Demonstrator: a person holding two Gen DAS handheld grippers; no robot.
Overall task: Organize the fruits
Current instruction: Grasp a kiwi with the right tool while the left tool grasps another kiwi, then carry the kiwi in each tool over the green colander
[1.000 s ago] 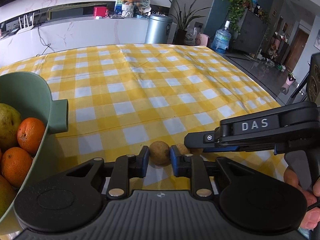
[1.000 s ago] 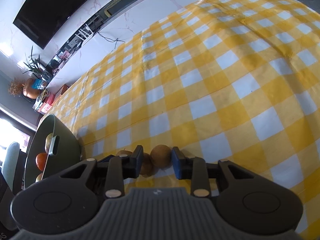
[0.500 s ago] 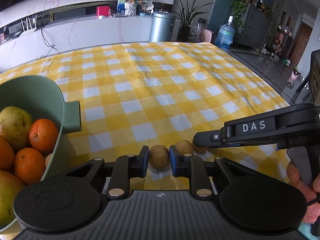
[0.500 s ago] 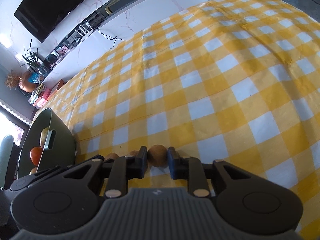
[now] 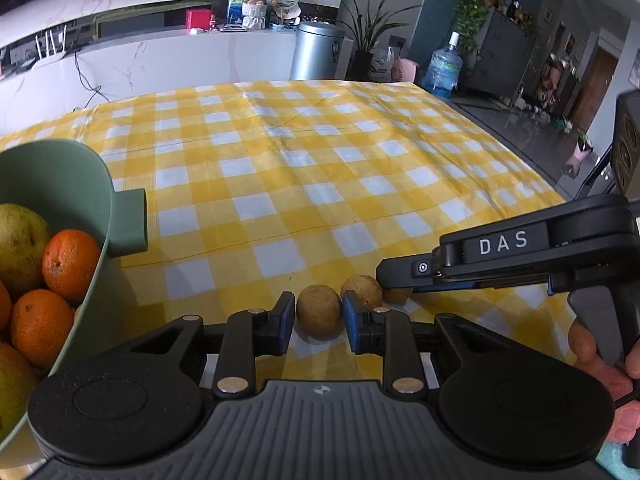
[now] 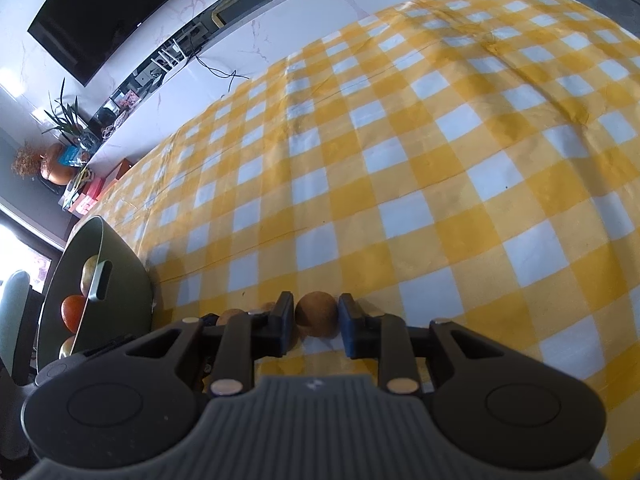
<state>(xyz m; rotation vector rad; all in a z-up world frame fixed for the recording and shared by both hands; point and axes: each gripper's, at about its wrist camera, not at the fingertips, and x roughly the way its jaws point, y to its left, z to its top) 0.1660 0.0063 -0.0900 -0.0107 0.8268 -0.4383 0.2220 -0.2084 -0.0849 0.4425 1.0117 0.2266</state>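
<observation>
With each small brown fruit pinched, one in my left tongs [image 5: 319, 317] and one in my right tongs [image 6: 316, 320], the green bowl [image 5: 86, 184] lies leftward, nearest my left hand.

the only lettering that reads clearly is "das", in pale capitals on a dark plate along the side of the right gripper [image 5: 394, 278], seen from the left wrist view. the picture cards and boxes on the white counter [image 5: 160, 46] carry print too small to make out.
</observation>
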